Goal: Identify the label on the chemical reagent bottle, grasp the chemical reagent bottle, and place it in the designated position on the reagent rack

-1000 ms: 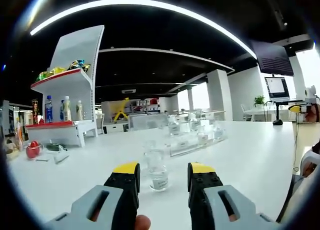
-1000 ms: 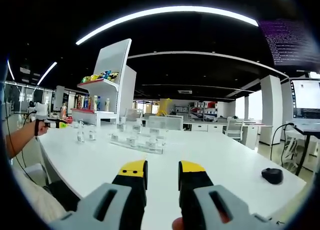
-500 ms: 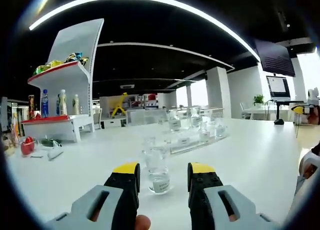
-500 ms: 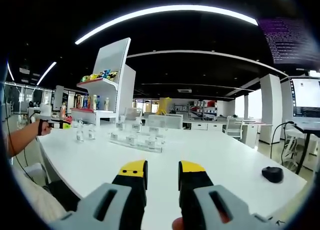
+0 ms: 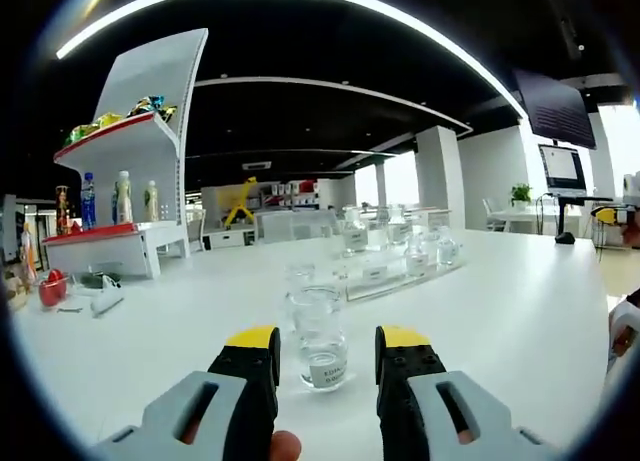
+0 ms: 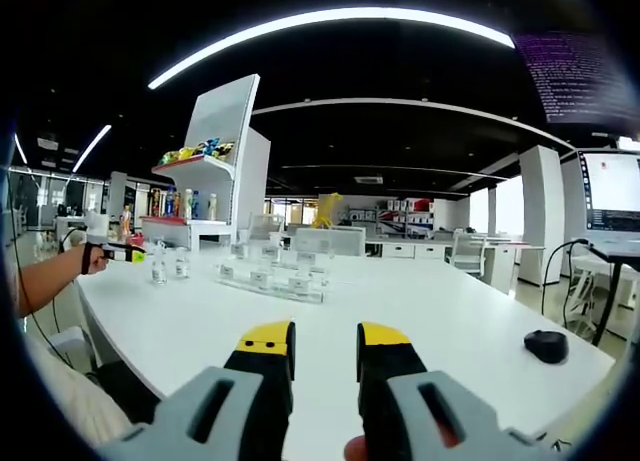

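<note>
A clear glass reagent bottle (image 5: 322,337) with a small white label stands on the white table just ahead of my left gripper (image 5: 327,343), whose yellow-tipped jaws are open on either side of its base line. A second clear bottle (image 5: 299,277) stands right behind it. Farther back lies the clear reagent rack (image 5: 396,270) with several labelled bottles. In the right gripper view my right gripper (image 6: 325,343) hangs open over the bare table, the reagent rack (image 6: 272,281) sits far ahead at left, and two loose bottles (image 6: 169,265) stand beside the left gripper (image 6: 122,252), held by a hand.
A white shelf unit (image 5: 128,186) with red shelves, drink bottles and snacks stands at the back left. Small red objects (image 5: 50,289) lie near it. A black mouse (image 6: 547,347) rests on the table at right, with a monitor (image 6: 613,210) behind it.
My left gripper has moved forward toward the nearest bottle, which now looms larger between the jaws. The right gripper view is almost unchanged.
</note>
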The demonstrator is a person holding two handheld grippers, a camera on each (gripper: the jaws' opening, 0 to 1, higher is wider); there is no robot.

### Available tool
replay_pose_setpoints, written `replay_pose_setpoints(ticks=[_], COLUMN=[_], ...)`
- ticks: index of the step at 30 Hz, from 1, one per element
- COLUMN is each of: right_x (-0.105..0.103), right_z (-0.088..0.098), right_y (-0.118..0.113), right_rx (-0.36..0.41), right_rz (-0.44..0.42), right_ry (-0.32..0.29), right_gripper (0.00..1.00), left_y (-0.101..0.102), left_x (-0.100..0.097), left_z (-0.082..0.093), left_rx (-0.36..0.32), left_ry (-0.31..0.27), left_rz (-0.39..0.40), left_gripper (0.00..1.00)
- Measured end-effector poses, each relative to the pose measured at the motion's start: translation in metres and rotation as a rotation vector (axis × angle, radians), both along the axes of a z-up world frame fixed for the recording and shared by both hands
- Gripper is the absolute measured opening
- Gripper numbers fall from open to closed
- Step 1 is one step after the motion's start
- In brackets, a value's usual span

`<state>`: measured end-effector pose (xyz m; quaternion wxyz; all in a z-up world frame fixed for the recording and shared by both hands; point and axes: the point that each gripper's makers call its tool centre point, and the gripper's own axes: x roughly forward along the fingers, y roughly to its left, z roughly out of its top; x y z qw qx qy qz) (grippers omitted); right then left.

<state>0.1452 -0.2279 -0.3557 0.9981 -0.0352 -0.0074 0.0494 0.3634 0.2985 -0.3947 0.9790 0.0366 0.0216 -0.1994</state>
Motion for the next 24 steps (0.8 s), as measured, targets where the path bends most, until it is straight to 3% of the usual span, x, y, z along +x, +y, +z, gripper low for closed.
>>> replay_pose_setpoints(ticks=[9,24], right_x=[0.001,0.003], right_z=[0.001,-0.001], right_y=[-0.002,-0.003], right_rx=[-0.001,-0.001], right_rz=[-0.005,-0.008], right_ry=[0.0,0.007], right_gripper=[0.24,0.24], left_y=[-0.009,-0.005], left_x=[0.013,0.028], left_z=[-0.002,-0.01], left_rx=[-0.006,-0.007], left_ry=[0.006,0.022], left_rz=[-0.002,0.029], left_gripper=[0.38,0.37])
